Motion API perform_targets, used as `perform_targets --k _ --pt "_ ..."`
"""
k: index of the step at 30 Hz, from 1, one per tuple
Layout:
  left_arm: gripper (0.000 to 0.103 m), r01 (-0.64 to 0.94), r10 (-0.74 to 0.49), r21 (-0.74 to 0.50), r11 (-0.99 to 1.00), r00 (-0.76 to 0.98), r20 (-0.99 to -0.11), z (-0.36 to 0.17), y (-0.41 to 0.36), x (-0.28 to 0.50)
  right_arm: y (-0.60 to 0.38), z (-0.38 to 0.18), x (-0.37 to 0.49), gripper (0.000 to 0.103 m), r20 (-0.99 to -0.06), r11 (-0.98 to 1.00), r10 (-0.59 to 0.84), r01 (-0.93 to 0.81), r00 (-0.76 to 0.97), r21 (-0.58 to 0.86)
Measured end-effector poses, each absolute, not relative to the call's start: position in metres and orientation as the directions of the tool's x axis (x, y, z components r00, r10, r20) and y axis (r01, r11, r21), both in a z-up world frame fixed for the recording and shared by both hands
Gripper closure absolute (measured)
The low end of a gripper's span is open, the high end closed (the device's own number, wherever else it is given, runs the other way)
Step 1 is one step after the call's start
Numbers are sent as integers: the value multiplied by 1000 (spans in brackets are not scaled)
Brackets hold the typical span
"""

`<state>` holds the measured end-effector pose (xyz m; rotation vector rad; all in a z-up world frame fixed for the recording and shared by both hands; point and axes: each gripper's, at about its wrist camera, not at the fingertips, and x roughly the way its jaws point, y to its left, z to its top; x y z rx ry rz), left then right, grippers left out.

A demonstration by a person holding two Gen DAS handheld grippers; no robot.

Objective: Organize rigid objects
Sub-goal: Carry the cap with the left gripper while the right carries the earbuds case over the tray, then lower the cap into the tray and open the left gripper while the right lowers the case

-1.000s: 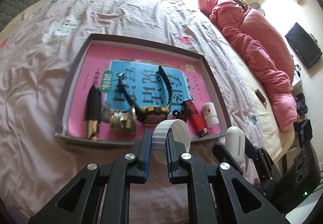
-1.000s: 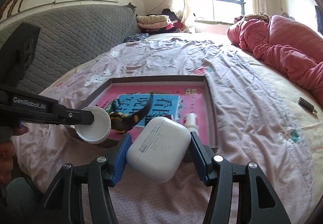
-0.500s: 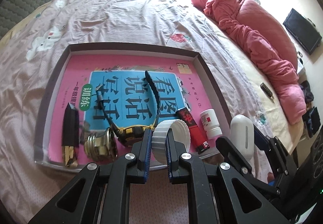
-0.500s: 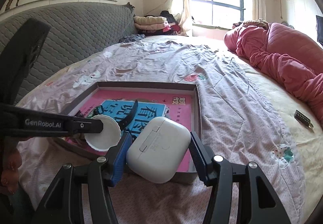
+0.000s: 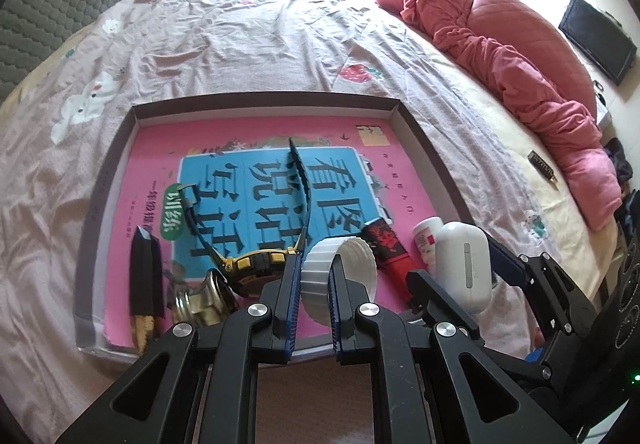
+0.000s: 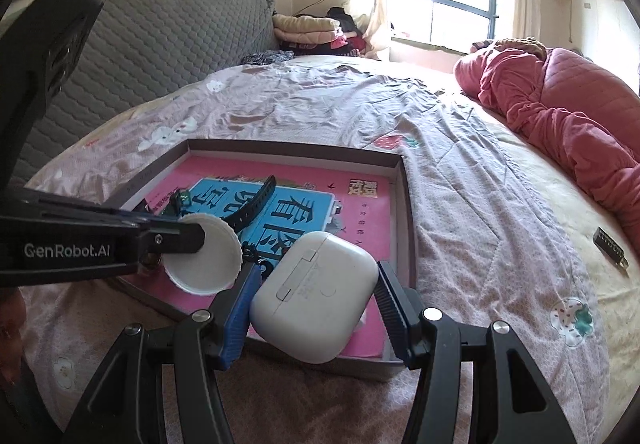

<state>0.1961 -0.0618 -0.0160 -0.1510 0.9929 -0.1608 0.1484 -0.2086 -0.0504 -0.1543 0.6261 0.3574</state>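
Observation:
A shallow grey tray [image 5: 264,101] with a pink and blue book lining it lies on the bed. My left gripper [image 5: 314,284] is shut on a white ribbed cap [image 5: 352,260], held over the tray's near edge; the cap also shows in the right wrist view [image 6: 208,256]. My right gripper [image 6: 316,298] is shut on a white earbud case [image 6: 316,296], held above the tray's near right corner; the case shows in the left wrist view [image 5: 464,260]. In the tray lie a black and yellow watch [image 5: 256,264], a red tube [image 5: 390,252], a small white bottle [image 5: 426,240], a gold object [image 5: 200,300] and a black folded item [image 5: 146,272].
The bed has a pink patterned sheet [image 5: 240,35]. A pink quilt [image 5: 520,55] is heaped along the right side. A small dark object [image 6: 610,246] lies on the sheet at the right. A grey quilted headboard [image 6: 160,43] stands at the left, folded clothes [image 6: 308,27] behind.
Both grippers have moved forward over the tray's near edge, carrying the cap and the earbud case. The tray's contents have not moved.

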Motion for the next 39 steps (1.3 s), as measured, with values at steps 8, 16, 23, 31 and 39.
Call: perform_targets --k 8,16,23,31,39 --pt "90 59 -179 -176 983 541 -822 -16 -54 196 -190 -58 151 46 -615 904 276 -417 738 -95" --pt "90 72 -204 -196 978 520 -830 -19 -63 193 -184 -61 152 46 -623 893 248 -424 742 -150" --pt "90 78 -191 -176 981 501 -844 -26 -71 196 -187 -61 155 46 -630 890 218 -417 746 -186" --pt "90 67 -167 -154 986 496 -852 -31 -69 196 -185 -61 157 46 -634 880 232 -436 738 -186" --pt "89 63 -162 -151 987 491 -856 -32 -68 195 -184 -61 156 45 -635 878 229 -438 738 -192"
